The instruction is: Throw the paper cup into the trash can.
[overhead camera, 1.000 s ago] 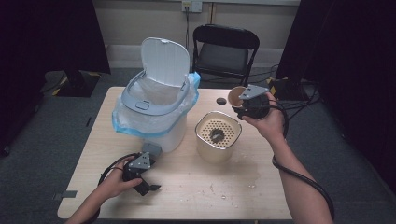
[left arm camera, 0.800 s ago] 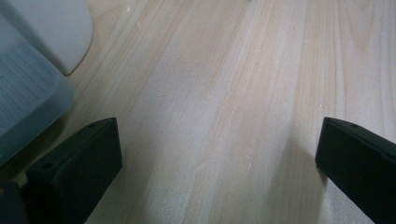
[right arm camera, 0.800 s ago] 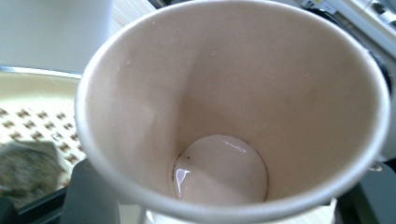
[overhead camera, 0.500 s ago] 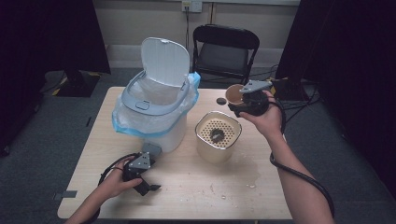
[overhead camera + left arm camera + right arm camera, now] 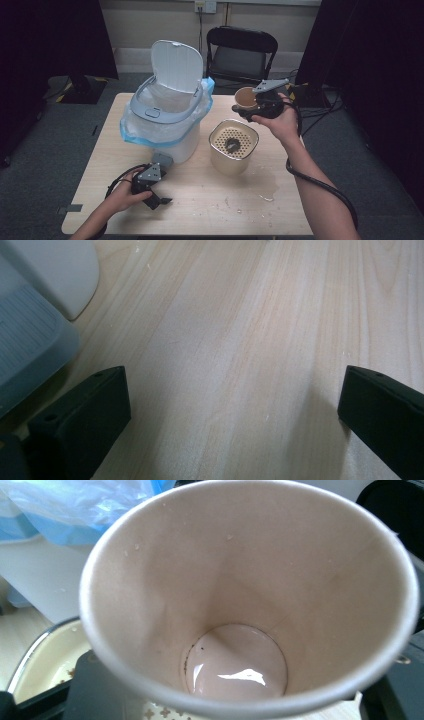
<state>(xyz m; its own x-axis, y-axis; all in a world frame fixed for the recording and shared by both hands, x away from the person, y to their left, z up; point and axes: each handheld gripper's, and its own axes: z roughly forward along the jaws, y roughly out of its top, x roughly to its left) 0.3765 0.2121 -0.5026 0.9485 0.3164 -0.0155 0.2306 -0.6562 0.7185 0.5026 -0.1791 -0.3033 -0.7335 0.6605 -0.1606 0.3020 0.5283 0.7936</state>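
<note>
My left hand-held gripper point(image 5: 159, 198) rests on the pale wooden table point(image 5: 210, 210) near its front edge, jaws spread wide with bare wood between them. Just behind it stands the white lidded waste bin lined with a blue plastic bag point(image 5: 167, 117), lid up. To its right sits the cream square container with a perforated strainer insert point(image 5: 233, 145). My right hand-held gripper point(image 5: 246, 106) grips the brown paper cup point(image 5: 245, 98) in the air above and behind that container; a little pale brown liquid pools at the cup's bottom.
</note>
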